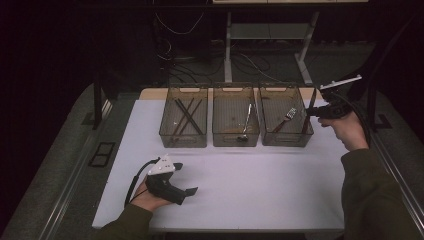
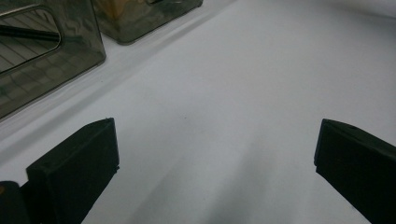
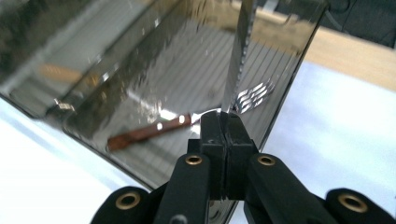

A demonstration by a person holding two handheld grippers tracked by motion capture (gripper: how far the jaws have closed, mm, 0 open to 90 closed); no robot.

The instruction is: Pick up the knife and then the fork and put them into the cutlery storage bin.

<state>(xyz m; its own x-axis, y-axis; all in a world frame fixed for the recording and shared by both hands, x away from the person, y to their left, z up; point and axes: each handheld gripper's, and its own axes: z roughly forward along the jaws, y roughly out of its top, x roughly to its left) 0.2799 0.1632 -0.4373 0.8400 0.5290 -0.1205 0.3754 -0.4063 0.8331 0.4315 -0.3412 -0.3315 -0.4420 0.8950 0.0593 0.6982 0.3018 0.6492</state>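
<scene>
My right gripper (image 1: pixel 310 113) is at the right wall of the right-hand clear bin (image 1: pixel 286 140), shut on a knife (image 3: pixel 237 56). The knife's thin serrated blade rises from the closed jaws (image 3: pixel 224 135) in the right gripper view. In the high view the knife (image 1: pixel 312 100) shows as a dark thin strip over the bin's right edge. Inside that bin lies a fork (image 1: pixel 286 118) with a brown handle (image 3: pixel 148 133) and shiny tines (image 3: pixel 254 94). My left gripper (image 1: pixel 184 178) rests low over the white table near the front left, open, with nothing between its jaws (image 2: pixel 215 158).
Three clear bins stand in a row at the back of the white table (image 1: pixel 260 180). The left bin (image 1: pixel 183 140) holds dark chopsticks (image 1: pixel 188 116), and the middle bin (image 1: pixel 235 140) holds a spoon (image 1: pixel 246 121). The table's right edge lies close to my right forearm.
</scene>
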